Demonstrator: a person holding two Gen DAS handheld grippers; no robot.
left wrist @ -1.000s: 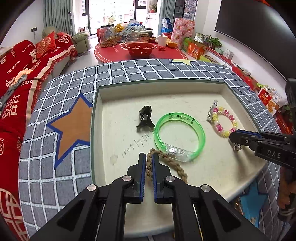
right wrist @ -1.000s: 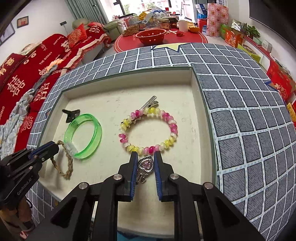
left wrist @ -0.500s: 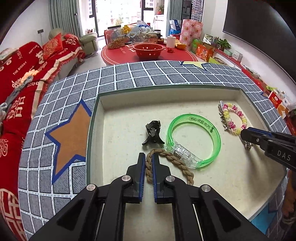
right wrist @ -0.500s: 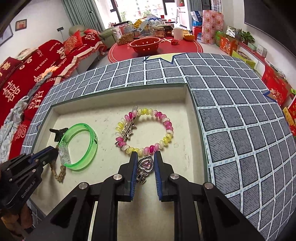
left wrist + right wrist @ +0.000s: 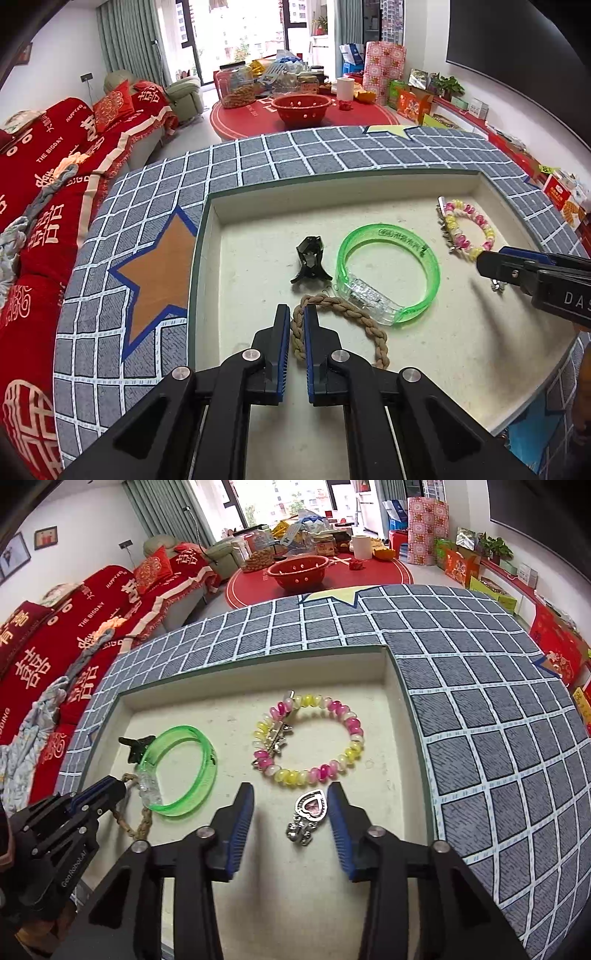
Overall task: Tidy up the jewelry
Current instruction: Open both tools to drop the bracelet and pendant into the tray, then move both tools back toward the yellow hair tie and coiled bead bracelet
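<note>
My left gripper (image 5: 294,314) is shut on a braided tan rope bracelet (image 5: 347,312) lying in the cream tray (image 5: 258,206). Beside it lie a green bangle (image 5: 388,273) and a black claw clip (image 5: 310,258). My right gripper (image 5: 290,797) is open, its jaws on either side of a silver heart pendant with a pink stone (image 5: 308,812) that lies on the tray floor (image 5: 369,904). Just beyond it is a pink and yellow bead bracelet (image 5: 314,738) with a silver hair clip (image 5: 275,736) across it. The right gripper also shows in the left wrist view (image 5: 487,264).
The tray is sunk in a grey grid-patterned cushion top (image 5: 480,701) with an orange star (image 5: 155,269). A red sofa (image 5: 44,177) stands to the left and a red round table with a red bowl (image 5: 303,107) stands behind.
My right gripper has opened and let go of the heart pendant, which now lies on the tray. Both grippers have drawn back a little. The left stays shut on the rope.
</note>
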